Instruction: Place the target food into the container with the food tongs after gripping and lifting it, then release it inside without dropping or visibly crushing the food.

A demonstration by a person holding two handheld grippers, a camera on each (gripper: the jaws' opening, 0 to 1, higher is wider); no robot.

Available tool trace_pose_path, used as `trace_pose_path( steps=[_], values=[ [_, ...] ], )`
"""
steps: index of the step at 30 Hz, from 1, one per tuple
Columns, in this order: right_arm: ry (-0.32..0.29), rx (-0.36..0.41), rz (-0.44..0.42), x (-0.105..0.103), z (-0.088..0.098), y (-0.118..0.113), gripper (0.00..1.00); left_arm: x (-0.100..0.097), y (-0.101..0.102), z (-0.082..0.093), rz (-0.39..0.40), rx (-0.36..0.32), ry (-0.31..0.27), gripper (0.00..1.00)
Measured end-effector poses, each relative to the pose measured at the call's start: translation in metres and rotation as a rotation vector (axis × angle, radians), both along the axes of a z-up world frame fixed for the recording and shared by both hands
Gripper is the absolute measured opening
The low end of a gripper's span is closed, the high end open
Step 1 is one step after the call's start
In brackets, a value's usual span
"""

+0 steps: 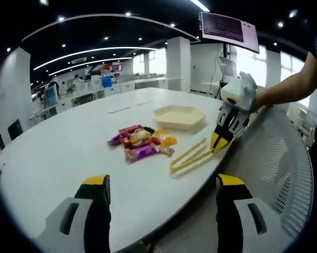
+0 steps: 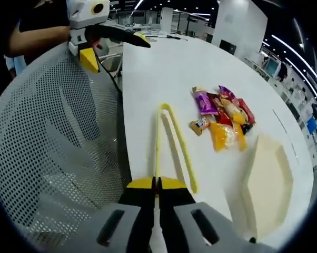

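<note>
Two hand-held grippers at work: the right hand-held gripper (image 2: 157, 183) pinches one arm of the yellow tongs (image 2: 169, 138) on the worktop (image 1: 69, 147); the left hand-held gripper (image 1: 161, 184) hangs open. Wrapped snacks (image 2: 224, 113) lie right of centre, beside the tray (image 2: 269, 179). Next, seemingly, lifting the tongs.

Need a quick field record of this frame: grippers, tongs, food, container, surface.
left gripper: open, jaws wide apart, above the near table edge, holding nothing
right gripper: jaws shut on one arm of the tongs near its end
tongs: yellow, lying flat on the table, arms spread
food: pile of wrapped snacks, untouched, beside the tongs
container: shallow beige tray, nothing visible inside, just beyond the pile
surface: white table
nearby: white mesh chair at the table edge
</note>
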State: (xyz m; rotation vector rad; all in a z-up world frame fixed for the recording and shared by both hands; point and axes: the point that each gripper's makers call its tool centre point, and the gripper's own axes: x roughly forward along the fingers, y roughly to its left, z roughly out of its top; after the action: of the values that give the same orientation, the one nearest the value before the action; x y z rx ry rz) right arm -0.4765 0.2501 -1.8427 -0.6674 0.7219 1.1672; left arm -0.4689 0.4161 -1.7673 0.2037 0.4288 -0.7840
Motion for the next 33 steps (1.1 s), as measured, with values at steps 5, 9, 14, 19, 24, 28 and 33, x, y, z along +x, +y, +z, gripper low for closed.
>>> trace_pose_path(
  steps=[5, 9, 14, 19, 24, 28, 33],
  values=[
    [-0.010, 0.012, 0.015, -0.002, 0.008, 0.001, 0.01, 0.000, -0.001, 0.002, -0.019, 0.006, -0.007, 0.80],
    [-0.045, 0.029, 0.039, -0.002, 0.026, 0.004, 0.01, 0.004, -0.001, 0.009, -0.024, -0.008, -0.014, 0.80],
    [-0.077, 0.066, 0.045, -0.001, 0.049, 0.010, 0.01, 0.009, -0.003, 0.017, -0.028, -0.024, -0.024, 0.80],
    [-0.105, 0.100, 0.063, -0.003, 0.071, 0.016, 0.01, 0.010, -0.015, 0.032, -0.073, -0.068, -0.028, 0.78],
    [-0.144, 0.150, 0.082, -0.009, 0.098, 0.024, 0.01, 0.006, -0.028, 0.047, -0.131, -0.119, -0.025, 0.79],
    [-0.155, 0.178, 0.124, -0.020, 0.118, 0.031, 0.01, -0.004, -0.043, 0.061, -0.204, -0.177, 0.002, 0.76],
    [-0.164, 0.243, 0.176, -0.037, 0.147, 0.043, 0.01, -0.015, -0.056, 0.075, -0.274, -0.174, 0.002, 0.73]
  ],
)
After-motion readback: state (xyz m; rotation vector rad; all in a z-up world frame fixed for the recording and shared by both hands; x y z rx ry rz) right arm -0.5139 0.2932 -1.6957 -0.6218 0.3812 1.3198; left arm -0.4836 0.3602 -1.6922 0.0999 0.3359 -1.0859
